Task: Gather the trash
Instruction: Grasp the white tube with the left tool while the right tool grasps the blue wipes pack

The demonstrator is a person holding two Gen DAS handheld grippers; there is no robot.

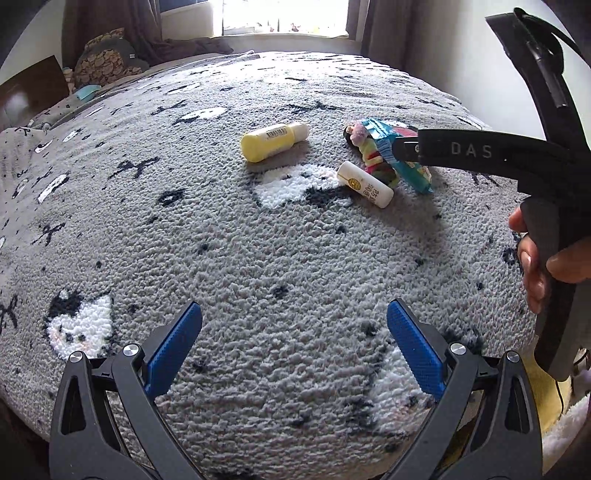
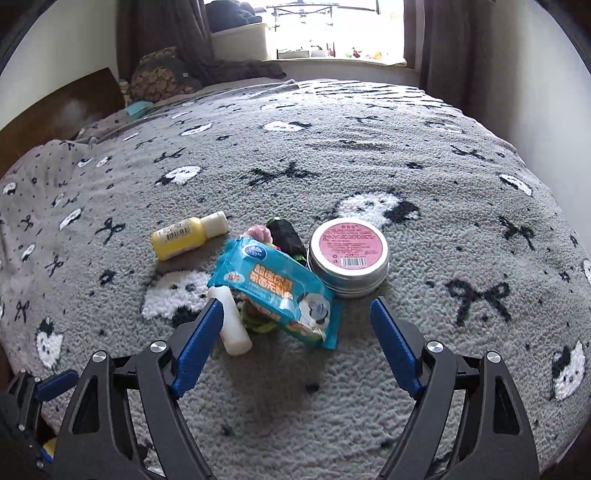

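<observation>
A blue wipes packet (image 2: 277,290) lies on the grey blanket (image 2: 332,166), over a crumpled colourful wrapper (image 2: 258,321). Beside it rest a white tube (image 2: 232,325), a yellow bottle (image 2: 188,234), a black item (image 2: 286,232) and a round tin with a pink label (image 2: 349,254). My right gripper (image 2: 297,308) stands open just short of the packet, nothing between its fingers. My left gripper (image 1: 294,312) is open over bare blanket, well short of the yellow bottle (image 1: 273,142), white tube (image 1: 365,183) and blue packet (image 1: 406,162).
The bed's blanket (image 1: 258,240) runs back to pillows (image 1: 103,61) and a bright window (image 1: 284,16). A wooden headboard (image 2: 66,103) stands at far left. In the left wrist view the right gripper's black body (image 1: 480,151) and the person's hand (image 1: 535,258) fill the right side.
</observation>
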